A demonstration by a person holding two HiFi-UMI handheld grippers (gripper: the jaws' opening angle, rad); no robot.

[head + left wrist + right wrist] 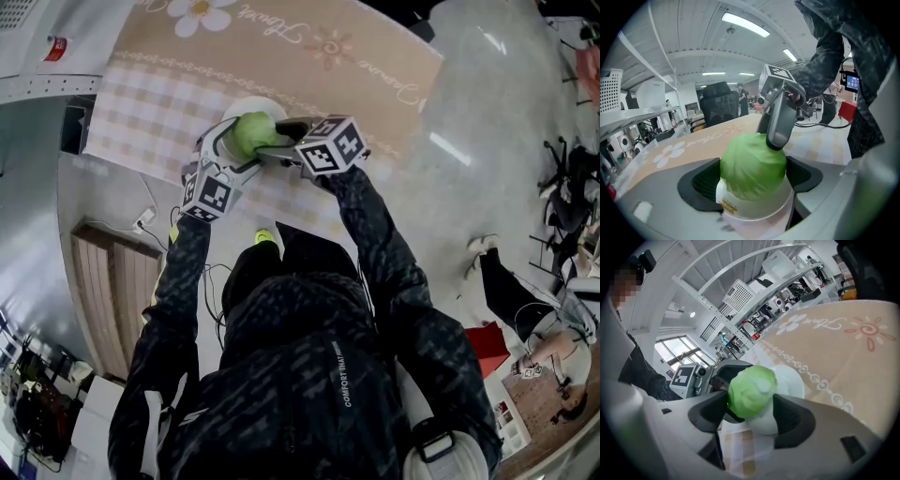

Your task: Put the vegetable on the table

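Observation:
A green cabbage [251,133] sits on top of a white cup [255,105] over the beige patterned tablecloth [375,66]. My left gripper [240,150] comes in from the left and is shut on the cup. In the left gripper view the cup [754,208] is pinched between the pads below the cabbage [752,164]. My right gripper [273,141] reaches in from the right. In the right gripper view its wide-open jaws straddle the cabbage [751,390], close on both sides, with no clear squeeze. One right finger [780,117] rests at the cabbage's far top.
The tablecloth has a checked near part [150,112] and flower prints at the far edge. A wooden panel [117,291] and cables [145,217] lie on the floor at left. Another person [525,309] is at the right. White shelving [754,291] stands beyond the table.

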